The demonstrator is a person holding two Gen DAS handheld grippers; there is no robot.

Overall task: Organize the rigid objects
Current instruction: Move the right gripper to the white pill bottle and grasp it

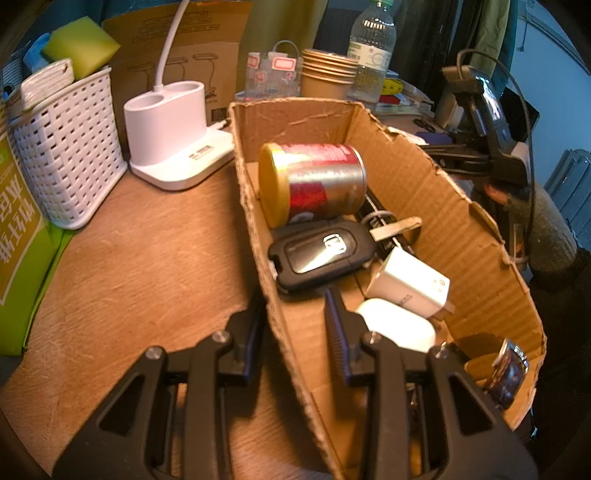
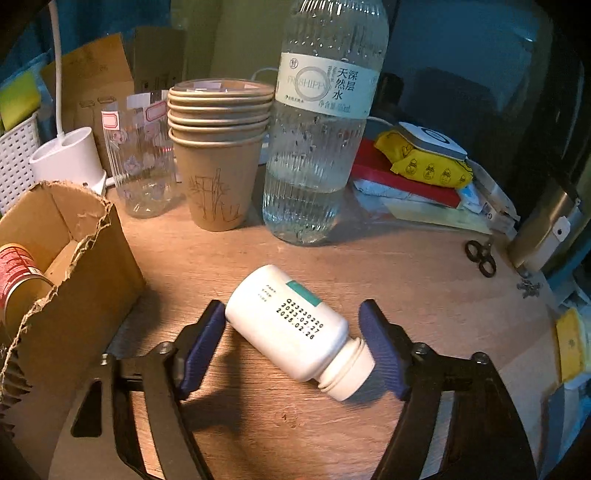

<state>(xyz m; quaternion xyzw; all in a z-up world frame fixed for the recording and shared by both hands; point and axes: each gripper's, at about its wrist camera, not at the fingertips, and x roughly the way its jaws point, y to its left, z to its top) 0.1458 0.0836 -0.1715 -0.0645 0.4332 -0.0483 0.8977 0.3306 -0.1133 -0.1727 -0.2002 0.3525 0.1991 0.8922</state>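
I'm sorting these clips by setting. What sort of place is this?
Probably a cluttered desk in a home or dorm room. A white desk lamp base stands on the wooden tabletop, with a stack of paper cups and a water bottle nearby, and coats hang behind.

Two handheld grippers: left gripper (image 1: pixel 295 321) and right gripper (image 2: pixel 295 343), alike in build. Matte black angular linkage arms with triangular cut-outs, silver screw heads at the pivots, ribbed dark-blue pads (image 2: pixel 203 347) on the fingers. Grey knitted sleeve (image 1: pixel 550 229) behind the far unit, thin dark cable (image 1: pixel 526 122) looping above it.
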